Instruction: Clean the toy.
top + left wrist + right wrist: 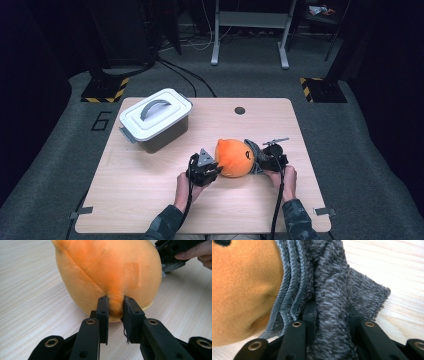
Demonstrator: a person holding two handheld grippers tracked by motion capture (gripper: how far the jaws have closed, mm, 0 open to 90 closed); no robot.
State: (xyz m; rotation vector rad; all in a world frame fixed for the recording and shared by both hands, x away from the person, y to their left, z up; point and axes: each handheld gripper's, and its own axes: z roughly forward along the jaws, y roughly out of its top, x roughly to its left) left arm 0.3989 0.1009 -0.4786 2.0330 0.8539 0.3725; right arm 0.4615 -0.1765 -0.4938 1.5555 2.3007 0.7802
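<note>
Both grippers, left (216, 170) and right (257, 161), are black with brass-ringed screw holes; a grey three-cornered plate tops the left. Black cables trail back. Sleeves are dark camouflage.

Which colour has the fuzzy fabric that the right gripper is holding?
The fuzzy fabric is dark grey, flecked lighter; best in the right gripper view.

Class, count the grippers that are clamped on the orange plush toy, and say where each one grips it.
2. The left gripper pinches the orange plush toy at its seam; the right gripper clamps its grey fuzzy hat.
</note>
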